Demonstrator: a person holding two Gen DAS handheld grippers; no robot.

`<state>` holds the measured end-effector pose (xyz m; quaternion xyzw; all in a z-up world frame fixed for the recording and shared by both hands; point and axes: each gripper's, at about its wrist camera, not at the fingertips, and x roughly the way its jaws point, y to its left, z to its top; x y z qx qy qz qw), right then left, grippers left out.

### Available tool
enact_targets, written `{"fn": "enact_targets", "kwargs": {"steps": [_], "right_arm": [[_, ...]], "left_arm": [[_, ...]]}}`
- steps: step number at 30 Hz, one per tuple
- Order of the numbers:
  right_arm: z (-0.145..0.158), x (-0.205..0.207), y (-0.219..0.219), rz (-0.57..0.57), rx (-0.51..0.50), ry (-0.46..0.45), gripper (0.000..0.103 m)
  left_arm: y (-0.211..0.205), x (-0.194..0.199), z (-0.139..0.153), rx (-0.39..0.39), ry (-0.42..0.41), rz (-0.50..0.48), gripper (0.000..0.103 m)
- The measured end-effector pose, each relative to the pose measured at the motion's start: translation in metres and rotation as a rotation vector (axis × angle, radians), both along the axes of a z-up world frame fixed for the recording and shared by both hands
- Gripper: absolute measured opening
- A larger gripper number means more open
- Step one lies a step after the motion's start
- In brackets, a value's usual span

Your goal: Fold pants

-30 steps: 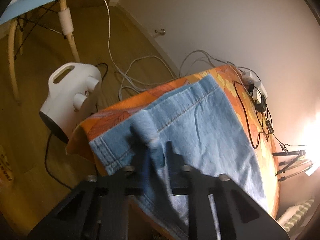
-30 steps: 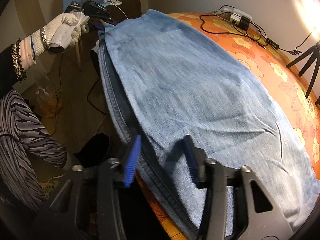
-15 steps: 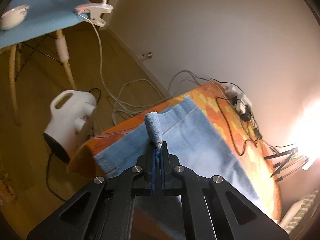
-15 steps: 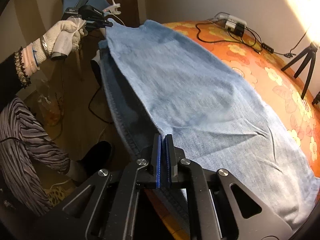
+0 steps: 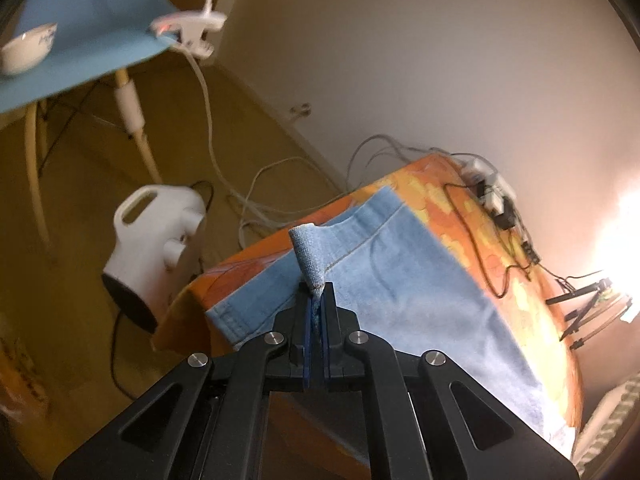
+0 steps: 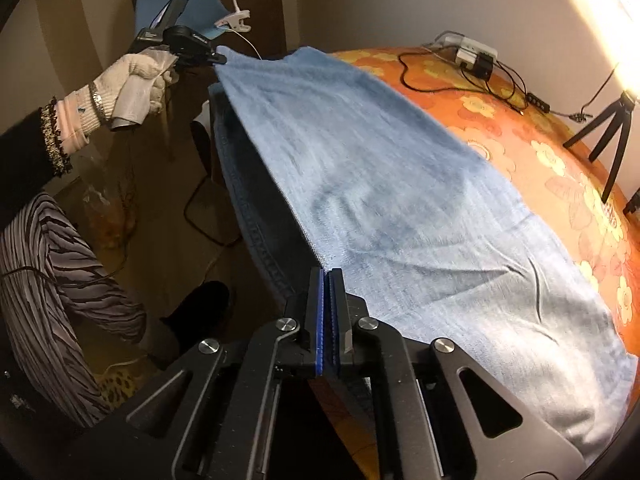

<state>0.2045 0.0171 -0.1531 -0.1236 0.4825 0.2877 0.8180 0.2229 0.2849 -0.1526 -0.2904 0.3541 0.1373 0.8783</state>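
Note:
Light blue denim pants (image 6: pixel 400 184) lie along the near side of an orange flowered table (image 6: pixel 540 136). My right gripper (image 6: pixel 329 276) is shut on the near edge of the top layer and holds it off the darker layer below. In the left wrist view my left gripper (image 5: pixel 316 292) is shut on a pinched fold of the pants' hem (image 5: pixel 308 256) at the table's end. From the right wrist view that left gripper (image 6: pixel 216 58) shows at the far end, held by a gloved hand (image 6: pixel 132 80), with the cloth stretched between both grippers.
A power strip with cables (image 6: pixel 472 54) and a small black tripod (image 6: pixel 612 128) stand on the table's far side. On the floor sit a white heater (image 5: pixel 156 248) and loose cords. A blue chair (image 5: pixel 80 28) carries a bowl (image 5: pixel 24 48) and a clip lamp.
Both grippers closed on the top denim layer; the right jaws stood wide apart a second ago. The left gripper lifted the hem, and the near edge rose off the layer beneath.

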Motion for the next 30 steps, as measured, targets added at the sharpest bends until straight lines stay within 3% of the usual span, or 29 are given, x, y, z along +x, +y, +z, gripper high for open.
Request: {"fn": "enact_targets", "kwargs": {"steps": [3,7,10,16,20,22,25,30], "right_arm": [[0.011,-0.005,0.000,0.018,0.000,-0.026,0.003],[-0.003,-0.006,0.003,0.036,0.003,0.023,0.003],[-0.020,-0.010,0.014,0.060,-0.060,0.025,0.003],[-0.027,-0.006,0.015,0.058,-0.062,0.055,0.003],[-0.024,-0.003,0.014,0.068,-0.052,0.079,0.008],[-0.020,-0.002,0.010,0.072,-0.025,0.109,0.009],[-0.007,-0.004,0.000,0.081,0.039,0.125,0.009],[0.021,0.003,-0.014,0.023,0.098,0.071,0.010]], "left_arm": [[-0.002,-0.005,0.013,0.057,-0.026,-0.007,0.003],[0.008,-0.007,-0.013,0.000,0.049,0.016,0.003],[0.006,-0.003,-0.027,0.031,0.099,0.004,0.003],[0.004,-0.004,-0.029,0.055,0.119,0.002,0.003],[0.005,-0.003,-0.033,0.059,0.167,0.002,0.014],[0.010,-0.007,-0.028,0.060,0.158,0.013,0.016],[0.019,-0.012,-0.012,0.072,0.130,0.019,0.028],[0.029,-0.019,0.000,-0.004,0.072,0.022,0.035]]}}
